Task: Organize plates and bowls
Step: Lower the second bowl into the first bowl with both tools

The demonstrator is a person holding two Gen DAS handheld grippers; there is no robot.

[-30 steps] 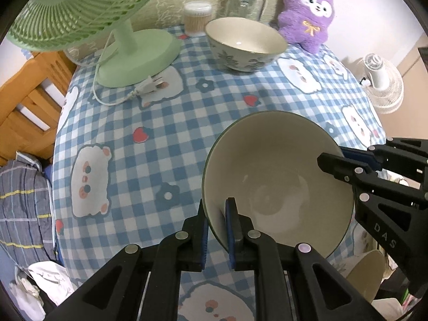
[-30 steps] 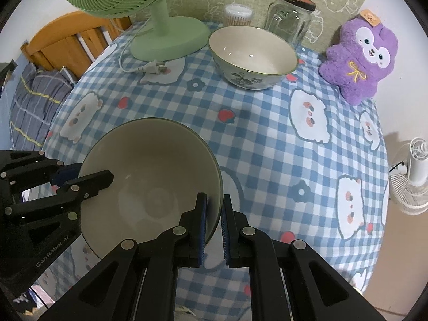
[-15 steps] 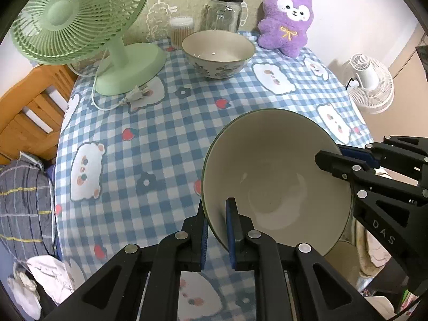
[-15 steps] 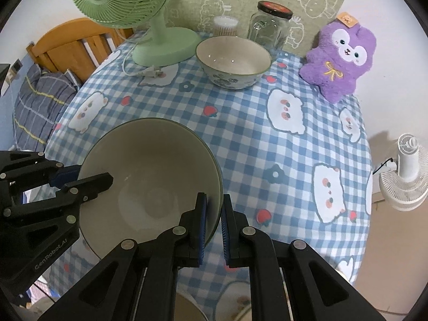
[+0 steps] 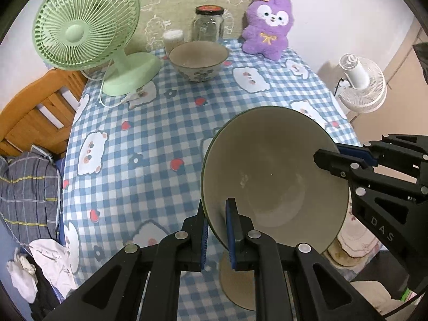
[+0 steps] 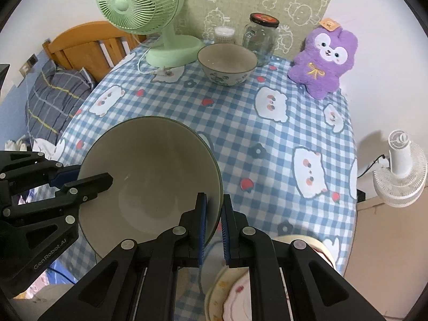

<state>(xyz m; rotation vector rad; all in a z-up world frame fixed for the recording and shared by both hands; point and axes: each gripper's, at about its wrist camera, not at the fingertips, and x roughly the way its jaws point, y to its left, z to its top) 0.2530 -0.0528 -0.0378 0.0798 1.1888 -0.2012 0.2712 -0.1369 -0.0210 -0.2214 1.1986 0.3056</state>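
Observation:
A large cream bowl with a dark green rim (image 5: 272, 171) hangs tilted above the near side of the checked table (image 5: 149, 123). My left gripper (image 5: 215, 208) is shut on its left rim. My right gripper (image 6: 214, 203) is shut on the opposite rim of the same bowl (image 6: 149, 176). Each wrist view shows the other gripper clamped at the far side of the rim: the right gripper (image 5: 334, 155) and the left gripper (image 6: 88, 176). A smaller floral bowl (image 5: 199, 60) stands empty at the back of the table. Below the held bowl lie a beige dish (image 5: 235, 281) and a patterned plate (image 6: 222, 294), partly hidden.
At the back stand a green desk fan (image 5: 88, 26) with its cord, a glass jar (image 5: 208, 24), a cotton swab tub (image 5: 174, 38) and a purple plush toy (image 5: 267, 34). A white floor fan (image 5: 361, 85) is right of the table; a wooden bed frame (image 5: 34, 112) and clothes are left.
Both grippers have lifted the large bowl and drawn it back toward the table's near edge. The table and the floral bowl now look farther away. Both grips are unchanged.

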